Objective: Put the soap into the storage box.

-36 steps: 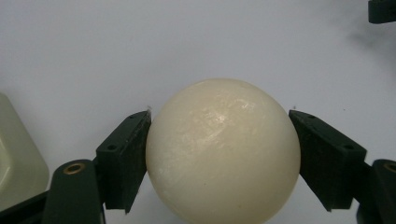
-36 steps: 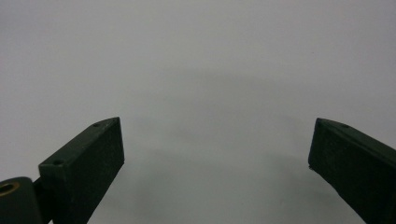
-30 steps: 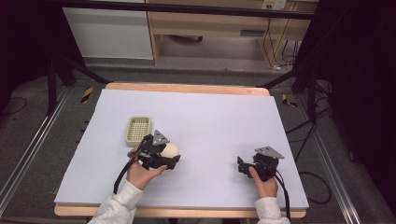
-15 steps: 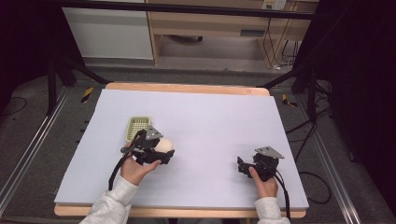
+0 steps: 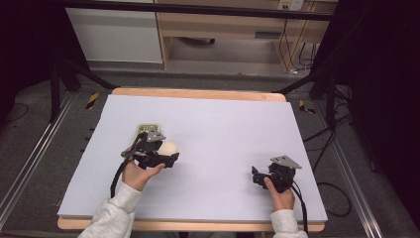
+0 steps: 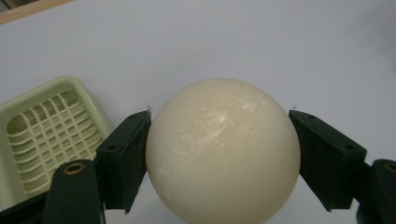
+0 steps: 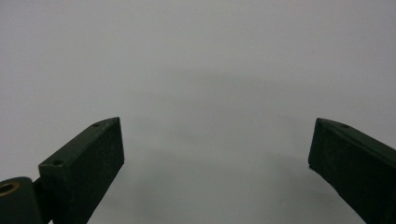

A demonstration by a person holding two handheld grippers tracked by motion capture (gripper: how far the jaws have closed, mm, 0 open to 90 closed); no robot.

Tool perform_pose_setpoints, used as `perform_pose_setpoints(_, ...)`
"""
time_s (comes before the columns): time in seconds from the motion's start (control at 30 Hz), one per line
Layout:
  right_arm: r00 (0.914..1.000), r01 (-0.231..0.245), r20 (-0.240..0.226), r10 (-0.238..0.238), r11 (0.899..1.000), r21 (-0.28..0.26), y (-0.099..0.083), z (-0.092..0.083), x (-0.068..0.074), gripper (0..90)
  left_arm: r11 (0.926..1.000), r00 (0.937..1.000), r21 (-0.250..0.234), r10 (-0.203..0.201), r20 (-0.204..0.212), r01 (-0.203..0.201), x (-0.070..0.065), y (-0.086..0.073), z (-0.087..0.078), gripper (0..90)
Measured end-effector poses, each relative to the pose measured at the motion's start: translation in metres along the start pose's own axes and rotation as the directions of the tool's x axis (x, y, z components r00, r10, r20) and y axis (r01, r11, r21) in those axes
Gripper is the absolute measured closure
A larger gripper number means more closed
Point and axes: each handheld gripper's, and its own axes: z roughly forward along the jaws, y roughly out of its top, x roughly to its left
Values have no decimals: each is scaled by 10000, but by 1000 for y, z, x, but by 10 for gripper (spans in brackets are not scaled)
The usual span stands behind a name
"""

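The left hand-held gripper holds the ball beside the tray, likely to be set inside next; the right hand-held gripper rests wide.

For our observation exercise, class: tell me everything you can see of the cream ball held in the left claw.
The ball is round, cream-white and smooth, with a soft sheen like wax or plastic and faint scuffs. It looks whole, with no seam showing. The left claw grips it from both sides, a black jaw pressed against each flank. It sits over the pale table, next to a pale green slotted tray. Whether it touches the table cannot be told.
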Motion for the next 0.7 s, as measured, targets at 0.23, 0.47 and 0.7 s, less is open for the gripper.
perform_pose_setpoints(0.23, 10000, 17, 24, -17, 10000, -16, 0, 0, 0, 39, 9999, 9998, -11, -153, -136, 153, 9, 2, -1, 240)
perform_pose_setpoints(0.47, 10000, 4, -9, -4, 10000, -64, 0, 0, 0, 39, 9995, 9991, 30, -303, -308, 304, 18, 3, 0, 240)
perform_pose_setpoints(0.7, 10000, 1, -24, -1, 10000, -63, 0, 0, 0, 39, 9993, 9980, 123, -341, -533, 348, 28, 6, -1, 240)
